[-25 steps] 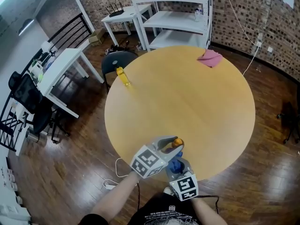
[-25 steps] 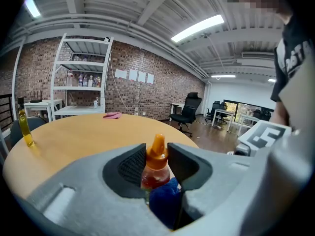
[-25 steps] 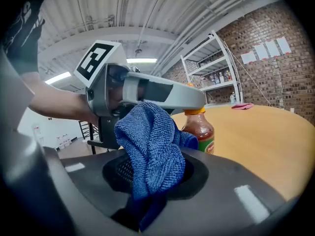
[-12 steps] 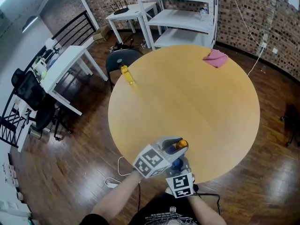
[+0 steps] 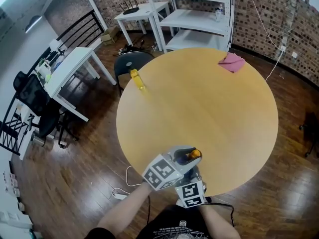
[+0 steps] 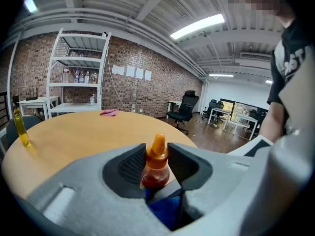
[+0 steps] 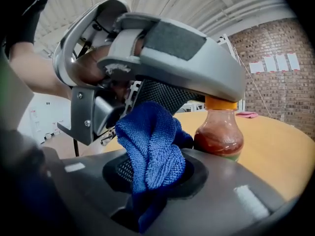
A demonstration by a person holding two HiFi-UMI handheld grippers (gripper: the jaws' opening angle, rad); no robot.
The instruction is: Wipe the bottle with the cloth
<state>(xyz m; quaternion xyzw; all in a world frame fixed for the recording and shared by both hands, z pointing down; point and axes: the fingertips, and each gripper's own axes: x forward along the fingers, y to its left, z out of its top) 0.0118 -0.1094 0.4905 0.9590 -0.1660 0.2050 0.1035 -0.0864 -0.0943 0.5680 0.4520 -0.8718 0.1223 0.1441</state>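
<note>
Left hand-held gripper [image 6: 156, 157] pinches bottle [image 6: 156, 171] (orange-capped); right hand-held gripper [image 7: 147, 182] pinches blue cloth [image 7: 153, 141].

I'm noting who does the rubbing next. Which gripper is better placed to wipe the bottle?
Right. The right gripper is shut on the blue cloth, which sits right beside the bottle. The left gripper is clamped on the bottle's neck, so it serves to hold it steady.
</note>
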